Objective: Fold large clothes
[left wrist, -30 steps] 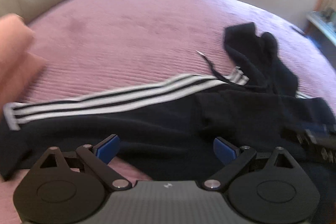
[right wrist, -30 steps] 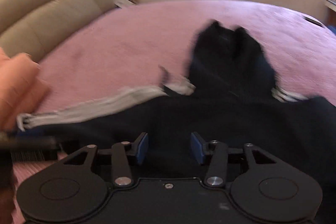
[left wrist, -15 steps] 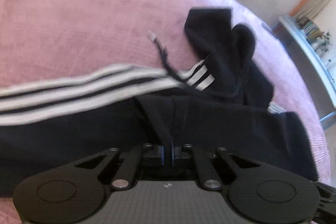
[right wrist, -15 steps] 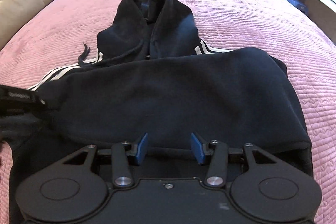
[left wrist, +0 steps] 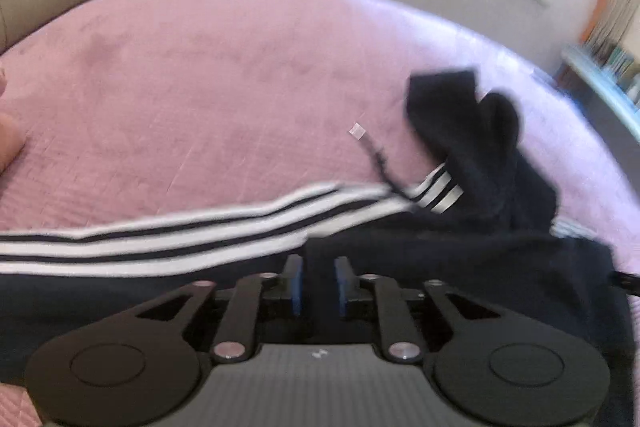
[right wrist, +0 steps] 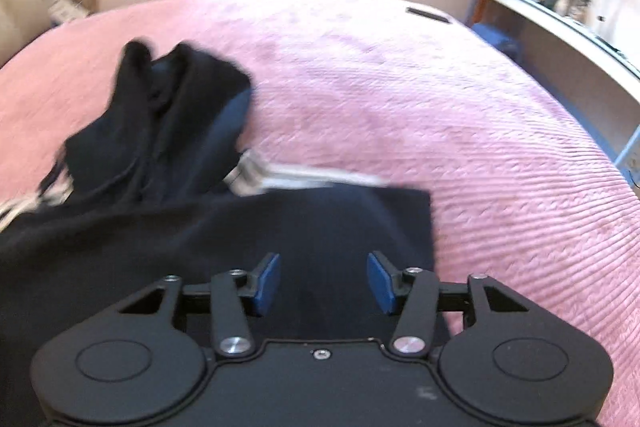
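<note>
The left gripper (left wrist: 318, 281) points downward, its jaws narrow, and a fold of the black hoodie (left wrist: 460, 259) is pinched between the blue pads; they have just opened a little. The right gripper (right wrist: 323, 283) also tilts down. Its jaws, which have just been closing, stand apart above the cloth.

No legible text, label, brand name or number is found in either view. Small marks on the left gripper (left wrist: 318, 291) body are too blurred to be read.
</note>
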A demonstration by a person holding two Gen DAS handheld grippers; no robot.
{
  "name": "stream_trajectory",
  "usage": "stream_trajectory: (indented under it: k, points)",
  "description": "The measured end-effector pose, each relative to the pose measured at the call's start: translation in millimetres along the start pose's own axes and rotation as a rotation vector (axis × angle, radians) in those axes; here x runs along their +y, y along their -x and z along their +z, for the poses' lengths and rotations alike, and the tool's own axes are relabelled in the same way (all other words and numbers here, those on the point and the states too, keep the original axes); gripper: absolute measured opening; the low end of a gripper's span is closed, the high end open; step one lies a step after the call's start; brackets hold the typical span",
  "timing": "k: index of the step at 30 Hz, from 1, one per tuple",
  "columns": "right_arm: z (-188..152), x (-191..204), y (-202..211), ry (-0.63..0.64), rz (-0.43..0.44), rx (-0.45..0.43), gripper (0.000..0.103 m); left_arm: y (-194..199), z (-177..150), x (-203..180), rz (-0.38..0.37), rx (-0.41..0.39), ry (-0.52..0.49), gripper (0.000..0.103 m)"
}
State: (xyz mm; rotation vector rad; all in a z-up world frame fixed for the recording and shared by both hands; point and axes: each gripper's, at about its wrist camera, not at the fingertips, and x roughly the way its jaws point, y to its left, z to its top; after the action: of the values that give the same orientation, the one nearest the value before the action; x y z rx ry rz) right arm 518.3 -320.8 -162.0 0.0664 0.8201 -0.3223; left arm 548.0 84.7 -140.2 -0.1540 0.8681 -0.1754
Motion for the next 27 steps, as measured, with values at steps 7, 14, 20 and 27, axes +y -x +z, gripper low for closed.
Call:
stream_trajectory:
  k: [7,14,20,27]
  points:
    - [-25,-2,-39,0.017,-0.042,0.156,0.035,-44,-6,-25,-0.172,0.105,-0.002,0.022]
    - [-22,27,11,0.02,0.026,0.18,0.041,-34,-22,9,-0.104,0.153,0.108,0.007]
    - [-45,89,4,0.126,0.085,0.223,0.048,43,-43,70,0.14,0.1,0.085,0.013]
    - [-37,90,-8,0.101,0.049,0.276,0.061,100,-66,160,0.542,0.102,-0.115,0.062]
